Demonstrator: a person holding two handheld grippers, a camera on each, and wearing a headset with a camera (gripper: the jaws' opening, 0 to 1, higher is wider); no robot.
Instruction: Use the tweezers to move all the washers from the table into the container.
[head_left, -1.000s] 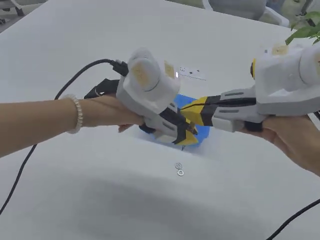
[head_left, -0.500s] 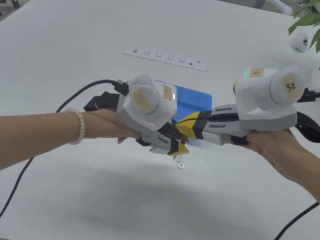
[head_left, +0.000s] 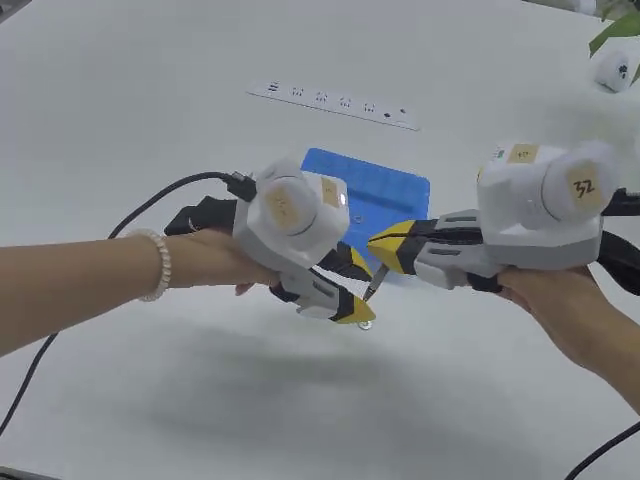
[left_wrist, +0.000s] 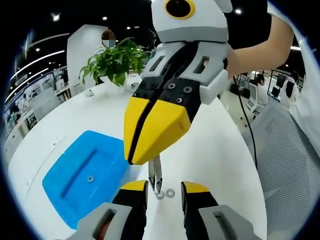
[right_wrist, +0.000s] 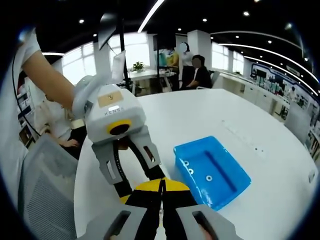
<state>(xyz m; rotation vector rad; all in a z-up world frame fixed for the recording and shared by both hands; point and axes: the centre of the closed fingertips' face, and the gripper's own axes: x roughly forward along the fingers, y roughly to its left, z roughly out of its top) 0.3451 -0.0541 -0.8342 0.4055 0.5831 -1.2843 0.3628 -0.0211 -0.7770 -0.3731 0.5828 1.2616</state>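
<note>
The right tongs (right_wrist: 161, 187) are clamped shut on the thin metal tweezers (left_wrist: 155, 176). The tweezer tips point down at two small silver ring washers (left_wrist: 170, 192) lying side by side on the white surface (left_wrist: 220, 145); whether they touch is unclear. The left tongs (left_wrist: 165, 187) stand narrowly apart, holding nothing, close to that pair. The shallow blue plastic container (right_wrist: 227, 185) sits near them, with three more washers inside.
</note>
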